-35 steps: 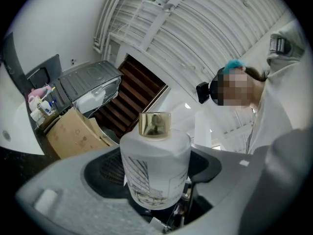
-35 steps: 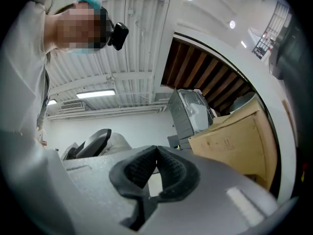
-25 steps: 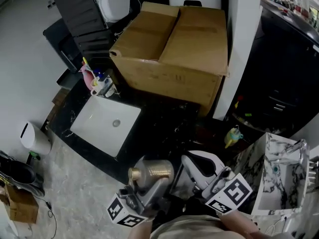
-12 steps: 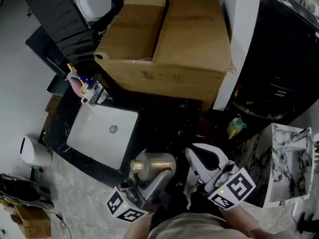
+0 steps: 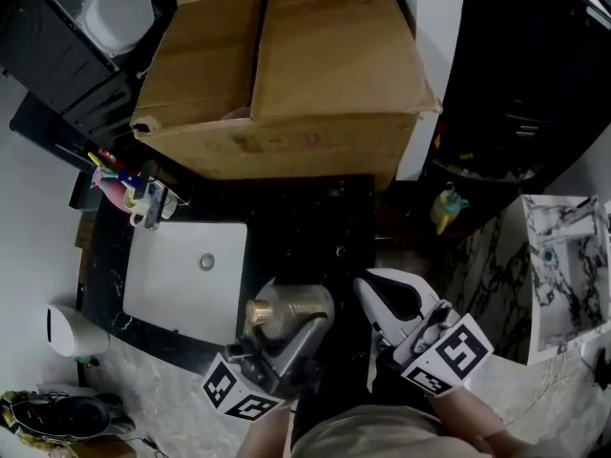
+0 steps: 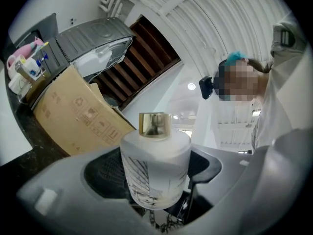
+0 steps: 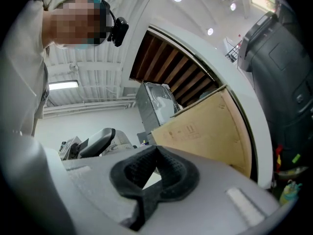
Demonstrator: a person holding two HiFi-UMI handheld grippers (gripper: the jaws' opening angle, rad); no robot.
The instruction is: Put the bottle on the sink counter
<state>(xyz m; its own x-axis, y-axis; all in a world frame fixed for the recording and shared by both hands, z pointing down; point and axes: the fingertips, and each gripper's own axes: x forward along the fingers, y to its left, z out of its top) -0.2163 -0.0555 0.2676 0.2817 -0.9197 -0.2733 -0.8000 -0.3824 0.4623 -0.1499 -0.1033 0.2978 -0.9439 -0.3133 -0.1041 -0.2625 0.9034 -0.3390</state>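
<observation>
In the head view, the left tool [image 5: 298, 332] is clenched on a frosted white bottle [image 5: 304, 303], whose gold cap [image 5: 259, 311] points toward 9 o'clock. The bottle sits over the near part of the black counter [image 5: 310, 222]. The white sink [image 5: 181, 275] lies at the bottle's 9 o'clock and a large cardboard box [image 5: 286, 74] at its 12 o'clock. A pink cup of brushes [image 5: 116, 175] stands at the sink's 11 o'clock. The right tool [image 5: 384, 299] is at the bottle's 3 o'clock, near it but apart.

In the left gripper view, the bottle [image 6: 155, 173] stands upright between the jaws. Both dark pads press its sides, with the gold cap [image 6: 155, 124] at 12 o'clock. The cardboard box [image 6: 68, 116] shows at 10 o'clock.

In the right gripper view, the right tool [image 7: 154, 173] is clenched on nothing, its dark pads meeting. The cardboard box [image 7: 205, 131] lies at 2 o'clock.
</observation>
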